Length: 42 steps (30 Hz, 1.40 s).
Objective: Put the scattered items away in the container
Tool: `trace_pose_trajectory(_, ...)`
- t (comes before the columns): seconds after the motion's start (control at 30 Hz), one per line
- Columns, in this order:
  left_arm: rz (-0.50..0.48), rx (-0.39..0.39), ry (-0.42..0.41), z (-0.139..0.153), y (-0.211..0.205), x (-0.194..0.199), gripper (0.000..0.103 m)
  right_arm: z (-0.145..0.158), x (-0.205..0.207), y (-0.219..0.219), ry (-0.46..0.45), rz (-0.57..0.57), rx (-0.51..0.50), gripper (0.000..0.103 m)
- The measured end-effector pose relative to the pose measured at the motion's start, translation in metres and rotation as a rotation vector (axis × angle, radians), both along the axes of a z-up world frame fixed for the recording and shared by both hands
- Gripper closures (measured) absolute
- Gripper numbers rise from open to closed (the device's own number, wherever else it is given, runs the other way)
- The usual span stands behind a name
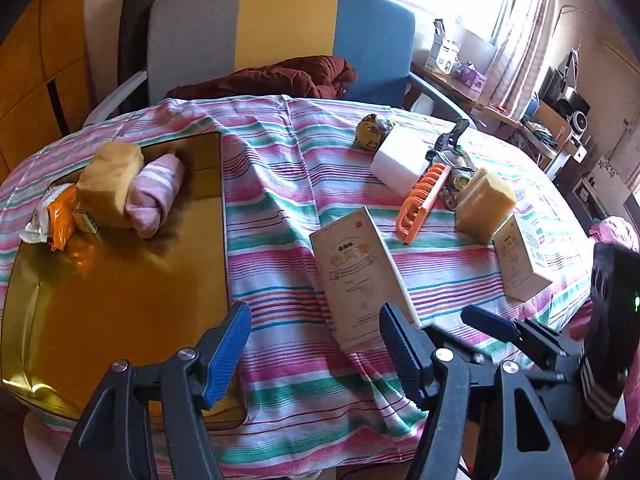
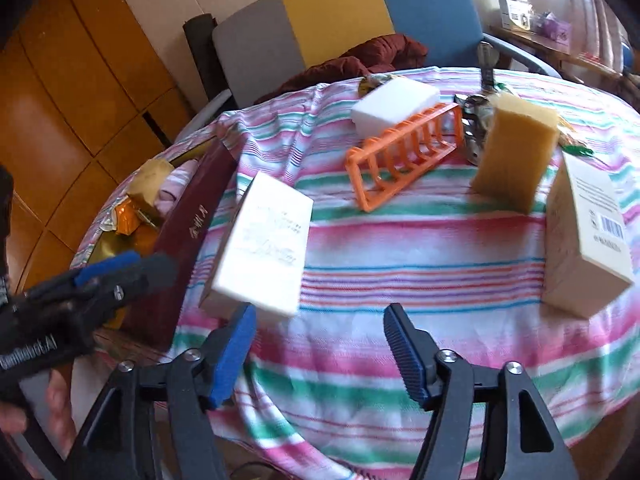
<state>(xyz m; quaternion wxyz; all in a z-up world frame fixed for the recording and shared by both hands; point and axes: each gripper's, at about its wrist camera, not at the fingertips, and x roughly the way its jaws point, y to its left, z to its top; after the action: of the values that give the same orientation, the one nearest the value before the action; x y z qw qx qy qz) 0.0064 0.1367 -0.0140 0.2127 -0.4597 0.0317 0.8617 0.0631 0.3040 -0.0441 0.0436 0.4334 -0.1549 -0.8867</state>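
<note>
A gold tray [image 1: 120, 300] lies at the left; its dark red outer wall [image 2: 192, 232] shows in the right wrist view. Inside sit a tan sponge loaf [image 1: 110, 184], a rolled pink cloth [image 1: 154, 196] and an orange snack packet [image 1: 60, 216]. A cream box [image 1: 352, 276] [image 2: 264, 248] stands tilted on the striped cloth, just beyond both grippers. My left gripper [image 1: 316, 312] is open, the box by its right finger. My right gripper [image 2: 320, 312] is open and holds nothing. Farther back lie an orange rack [image 2: 404, 152], a white block [image 2: 394, 108], a yellow sponge [image 2: 516, 148] and a second cream box [image 2: 588, 232].
A grey, yellow and blue chair [image 1: 280, 32] with a dark red garment [image 1: 280, 80] stands behind the round table [image 1: 280, 400]. A small yellow pouch [image 1: 370, 130] and metal items [image 2: 476, 120] lie at the back. A cluttered shelf [image 1: 500, 108] is at the right.
</note>
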Motion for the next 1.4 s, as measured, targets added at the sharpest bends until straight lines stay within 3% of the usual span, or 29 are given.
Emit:
trace_pose_trajectory(0.3,-0.089,-0.023,0.037,0.01,0.04,-0.017,0.021,-0.01,0.022,0.034,-0.022,-0.12,-0.008,0.034)
trace_pose_trajectory(0.4,-0.122,-0.101,0.035,0.002,0.061,-0.022,0.02,-0.009,0.028,0.045,-0.016,-0.156,-0.014,0.034)
trace_pose_trajectory(0.53,-0.126,-0.192,0.029,-0.018,0.076,-0.025,0.02,0.003,0.044,0.062,0.061,-0.237,-0.001,0.034)
trace_pose_trajectory(0.6,-0.117,-0.191,0.008,-0.026,0.075,-0.026,0.02,0.012,0.055,0.073,0.124,-0.299,0.016,0.032)
trace_pose_trajectory(0.7,-0.113,-0.185,-0.021,-0.037,0.074,-0.026,0.02,0.021,0.066,0.091,0.185,-0.421,0.078,0.021)
trace_pose_trajectory(0.9,-0.166,-0.156,-0.038,-0.053,0.085,-0.019,0.02,0.012,0.041,0.119,0.117,-0.492,0.116,0.017)
trace_pose_trajectory(0.97,-0.193,-0.168,-0.015,-0.052,0.091,-0.016,0.02,0.006,0.03,0.125,0.088,-0.495,0.114,0.023)
trace_pose_trajectory(1.07,-0.246,-0.184,0.036,-0.048,0.099,-0.01,0.021,0.0,0.022,0.13,0.054,-0.488,0.116,0.045)
trace_pose_trajectory(1.13,-0.265,-0.186,0.056,-0.046,0.102,-0.008,0.023,-0.003,0.021,0.132,0.036,-0.489,0.122,0.048)
trace_pose_trajectory(1.2,-0.274,-0.183,0.056,-0.046,0.101,-0.009,0.044,-0.003,0.023,0.133,0.033,-0.483,0.125,0.049)
trace_pose_trajectory(1.23,-0.281,-0.179,0.048,-0.046,0.101,-0.009,0.048,-0.002,0.024,0.131,0.033,-0.475,0.124,0.049)
trace_pose_trajectory(1.4,-0.315,-0.157,0.041,-0.046,0.095,-0.006,0.05,0.0,0.037,0.111,0.045,-0.377,0.061,0.049)
